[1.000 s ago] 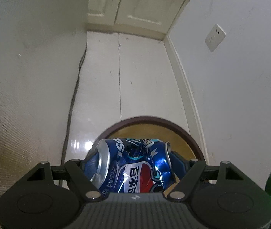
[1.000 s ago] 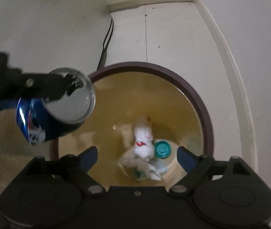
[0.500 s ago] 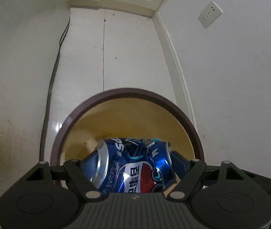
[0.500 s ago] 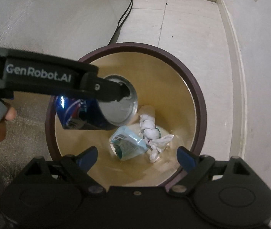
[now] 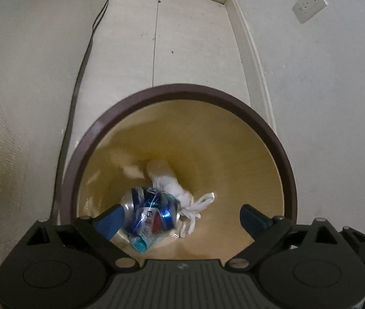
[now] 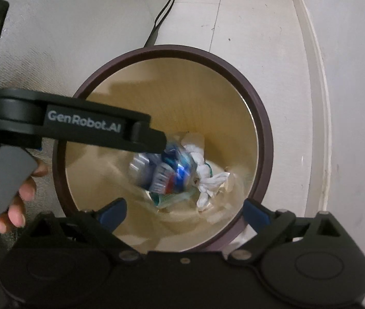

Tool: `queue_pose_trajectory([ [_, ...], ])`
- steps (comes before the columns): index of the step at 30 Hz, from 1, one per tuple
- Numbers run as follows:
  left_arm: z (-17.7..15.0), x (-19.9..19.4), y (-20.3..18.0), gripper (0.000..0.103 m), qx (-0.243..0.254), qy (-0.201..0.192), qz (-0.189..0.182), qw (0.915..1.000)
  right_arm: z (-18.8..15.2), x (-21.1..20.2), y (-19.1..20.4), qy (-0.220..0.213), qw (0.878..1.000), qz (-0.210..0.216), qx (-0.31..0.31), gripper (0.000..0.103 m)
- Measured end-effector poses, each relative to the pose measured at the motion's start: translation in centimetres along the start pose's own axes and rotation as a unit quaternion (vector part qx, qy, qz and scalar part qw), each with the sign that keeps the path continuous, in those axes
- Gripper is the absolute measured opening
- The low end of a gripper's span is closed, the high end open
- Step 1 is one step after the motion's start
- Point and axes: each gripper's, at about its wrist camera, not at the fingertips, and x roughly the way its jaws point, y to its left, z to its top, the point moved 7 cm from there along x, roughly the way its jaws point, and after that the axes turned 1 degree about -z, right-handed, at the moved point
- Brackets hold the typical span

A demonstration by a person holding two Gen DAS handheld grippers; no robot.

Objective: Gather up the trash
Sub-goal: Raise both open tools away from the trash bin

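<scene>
A crushed blue Pepsi can (image 5: 151, 211) lies at the bottom of a round bin with a brown rim (image 5: 182, 88) and a tan inside. It rests beside a knotted white tissue (image 5: 172, 185) and a teal wrapper (image 5: 141, 244). My left gripper (image 5: 182, 216) is open and empty above the bin. My right gripper (image 6: 185, 209) is open and empty above the bin's near edge. In the right wrist view the can (image 6: 167, 170) looks blurred, the left gripper's arm (image 6: 79, 126) crosses over the bin rim (image 6: 264, 139), and the tissue (image 6: 203, 170) lies to the can's right.
The bin stands on a pale tiled floor (image 5: 190, 38) in a narrow gap between a white wall with a socket (image 5: 308, 6) on the right and a pale surface on the left. A dark cable (image 5: 82, 59) runs along the left.
My left gripper has opened and let go of the Pepsi can, which dropped into the bin. Both grippers have moved further over the bin.
</scene>
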Motion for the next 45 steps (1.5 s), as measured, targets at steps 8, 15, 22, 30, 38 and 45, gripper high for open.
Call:
queue_pose_trajectory([
  [8, -0.4, -1.2, -0.3, 0.097, 0.050, -0.003, 0.042, 0.9979, 0.1, 0.2, -0.4, -0.008, 1.000, 0.003, 0.008, 0.098],
  [15, -0.6, -3.2, -0.4, 0.101, 0.073, -0.018, 0.066, 0.9950, 0.0, -0.6, 0.0, -0.018, 1.000, 0.001, 0.009, 0.100],
  [22, -0.9, -5.3, 0.1, 0.103, 0.071, -0.034, 0.080, 0.9937, -0.4, -1.8, -0.1, -0.033, 0.999, -0.009, 0.009, 0.103],
  [30, -2.1, -7.5, 0.7, 0.103, 0.076, -0.035, 0.103, 0.9911, -1.3, -3.7, -0.2, -0.048, 0.998, -0.020, 0.023, 0.103],
  [38, -3.6, -9.7, 1.8, 0.103, 0.070, -0.042, 0.125, 0.9889, -2.3, -6.0, -1.0, -0.059, 0.996, -0.044, 0.057, 0.103],
  [45, -4.8, -11.6, 2.4, 0.103, 0.069, -0.047, 0.139, 0.9867, -3.1, -7.7, -1.7, -0.066, 0.992, -0.059, 0.090, 0.103],
])
